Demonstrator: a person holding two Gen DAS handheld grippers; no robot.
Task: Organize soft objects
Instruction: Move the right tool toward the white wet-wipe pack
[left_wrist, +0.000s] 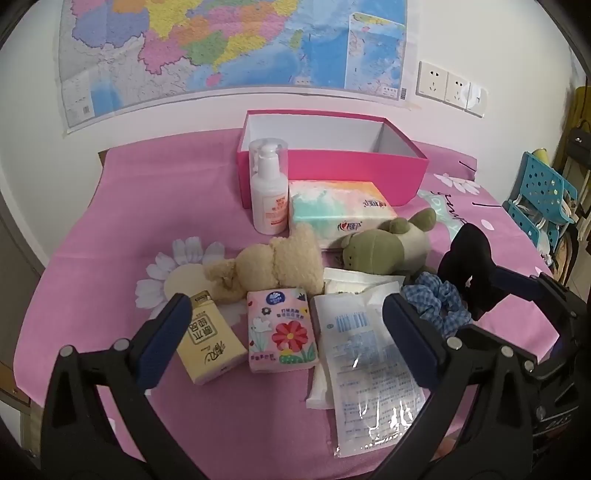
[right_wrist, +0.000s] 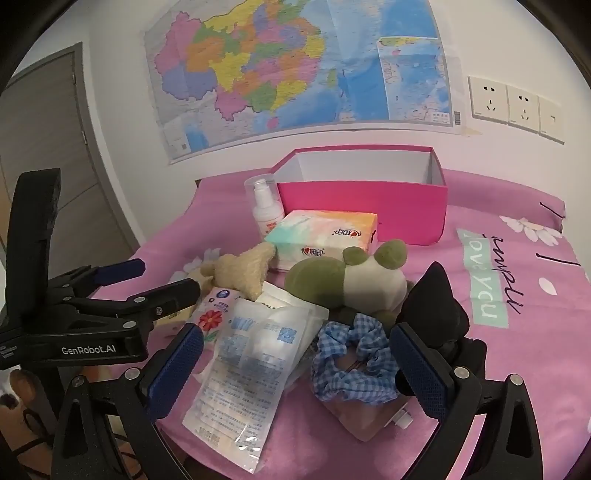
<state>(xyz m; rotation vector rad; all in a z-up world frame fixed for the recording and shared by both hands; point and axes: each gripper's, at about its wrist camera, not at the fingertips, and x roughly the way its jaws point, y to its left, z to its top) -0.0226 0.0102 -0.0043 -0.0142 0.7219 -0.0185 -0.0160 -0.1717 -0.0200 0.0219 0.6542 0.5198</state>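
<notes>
An open pink box (left_wrist: 332, 170) (right_wrist: 364, 206) stands at the back of the pink-covered table (left_wrist: 110, 206). In front lie a beige plush toy (left_wrist: 269, 264) (right_wrist: 243, 267), a green plush toy (left_wrist: 384, 245) (right_wrist: 332, 280), a blue checked scrunchie (left_wrist: 439, 304) (right_wrist: 351, 362), a black soft item (left_wrist: 467, 258) (right_wrist: 434, 302), a pastel tissue box (left_wrist: 336, 210) (right_wrist: 325, 236), a flowered tissue pack (left_wrist: 280, 330) (right_wrist: 212, 317), a yellow tissue pack (left_wrist: 208, 338) and a clear plastic packet (left_wrist: 369, 373) (right_wrist: 251, 369). My left gripper (left_wrist: 286, 325) is open above the flowered pack. My right gripper (right_wrist: 295, 369) is open around the scrunchie.
A white pump bottle (left_wrist: 269, 188) (right_wrist: 266, 206) stands left of the pink box. A wall with a map (left_wrist: 229, 40) and sockets (right_wrist: 517, 107) is behind. A blue perforated rack (left_wrist: 543, 199) stands to the right. A small clear pouch (right_wrist: 369, 417) lies under the scrunchie.
</notes>
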